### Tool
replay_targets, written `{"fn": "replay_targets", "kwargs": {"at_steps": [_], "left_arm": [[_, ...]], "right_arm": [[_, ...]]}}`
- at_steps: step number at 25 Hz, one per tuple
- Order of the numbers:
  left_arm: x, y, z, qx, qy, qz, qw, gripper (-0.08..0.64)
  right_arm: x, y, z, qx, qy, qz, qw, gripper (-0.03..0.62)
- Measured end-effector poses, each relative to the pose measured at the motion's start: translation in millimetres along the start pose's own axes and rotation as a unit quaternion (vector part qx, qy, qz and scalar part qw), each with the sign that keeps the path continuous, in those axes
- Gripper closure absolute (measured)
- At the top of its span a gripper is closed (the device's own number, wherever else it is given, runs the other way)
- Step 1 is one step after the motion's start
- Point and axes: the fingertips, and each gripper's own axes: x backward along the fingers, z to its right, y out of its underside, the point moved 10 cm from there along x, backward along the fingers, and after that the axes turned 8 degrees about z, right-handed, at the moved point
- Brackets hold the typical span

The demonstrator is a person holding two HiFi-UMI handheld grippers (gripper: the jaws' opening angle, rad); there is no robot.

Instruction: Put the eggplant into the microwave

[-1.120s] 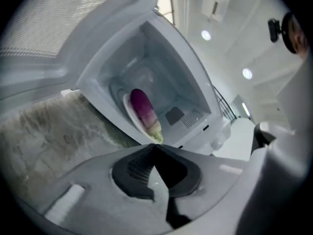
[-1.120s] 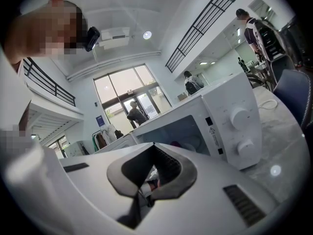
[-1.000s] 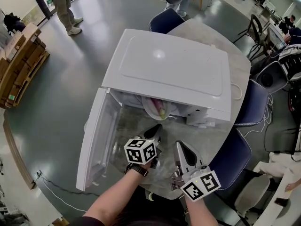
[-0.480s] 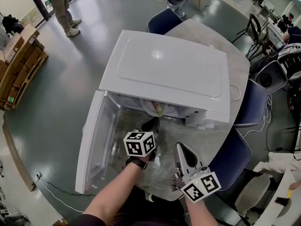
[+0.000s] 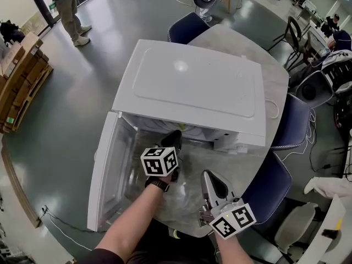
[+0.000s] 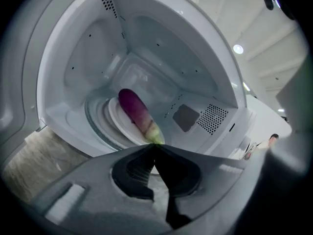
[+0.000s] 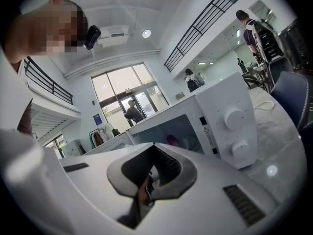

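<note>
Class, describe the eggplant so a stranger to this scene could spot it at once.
Find the white microwave on the table, door swung open. Inside, on the round white plate, lies the eggplant: the only coloured thing there, purple fading to green.

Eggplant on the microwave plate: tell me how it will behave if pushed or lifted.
The eggplant is long and rounded, so a sideways push would probably roll it across the plate. Its skin looks smooth, so it may slip in a light grip. It lies straight without sagging, so it likely lifts as one stiff piece.
</note>
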Motion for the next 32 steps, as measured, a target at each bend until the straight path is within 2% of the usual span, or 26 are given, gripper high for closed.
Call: {"fn": "replay_targets", "kwargs": {"at_steps": [7, 15, 22, 28, 32], "left_arm": [[-5.1, -3.9, -1.6, -0.007, 0.005, 0.007, 0.9999, 0.554], [30.3, -16.1, 28.3, -0.047, 0.028, 0.013, 0.9984, 0.552], [88.9, -52.2, 90.2, -0.108, 0.065, 0.038, 0.9913, 0.552], [142.2, -78.8, 149.4, -0.156, 0.111, 0.06, 0.9797, 0.554], [169.1, -91.0, 181.4, -0.17, 0.125, 0.076, 0.9745, 0.554]], "right_arm": [[-0.6, -1.2, 4.7, 0.001, 0.007, -0.003, 1.0, 0.591], [-7.6, -20.2, -10.2, 0.009, -0.004, -0.01, 1.0, 0.591], [-7.6, -50.2, -26.2, 0.0, 0.0, -0.033, 0.999, 0.591], [5.9, -82.7, -43.4, 0.03, -0.019, -0.025, 0.999, 0.591], [21.1, -95.4, -52.0, 0.04, -0.024, -0.017, 0.999, 0.591]]}}
